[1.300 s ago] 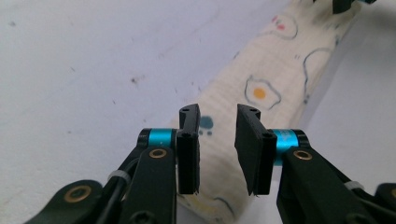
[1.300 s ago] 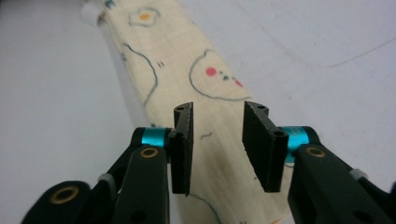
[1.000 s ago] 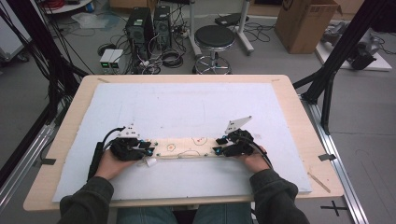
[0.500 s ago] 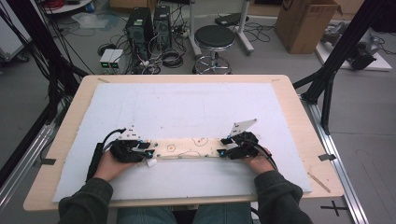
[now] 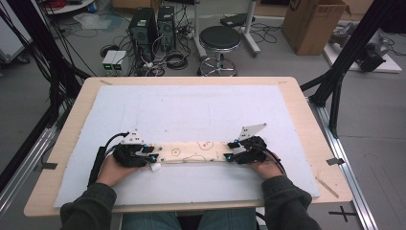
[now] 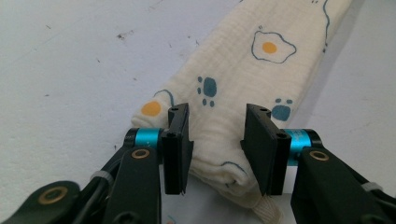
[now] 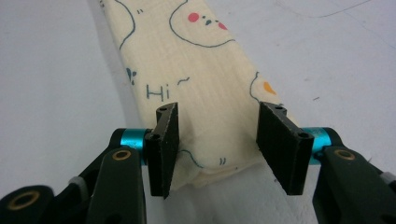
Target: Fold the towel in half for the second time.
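While the folded cloth (image 5: 196, 152) lies lengthwise left-right, both jaws seemingly stand apart, astride its ends.

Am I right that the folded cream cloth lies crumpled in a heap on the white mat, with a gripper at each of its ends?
Not quite. The folded cream cloth is not in a heap: the high view shows it stretched out as a long flat strip on the white mat. The rest holds: the left gripper is at one end and the right gripper at the other.
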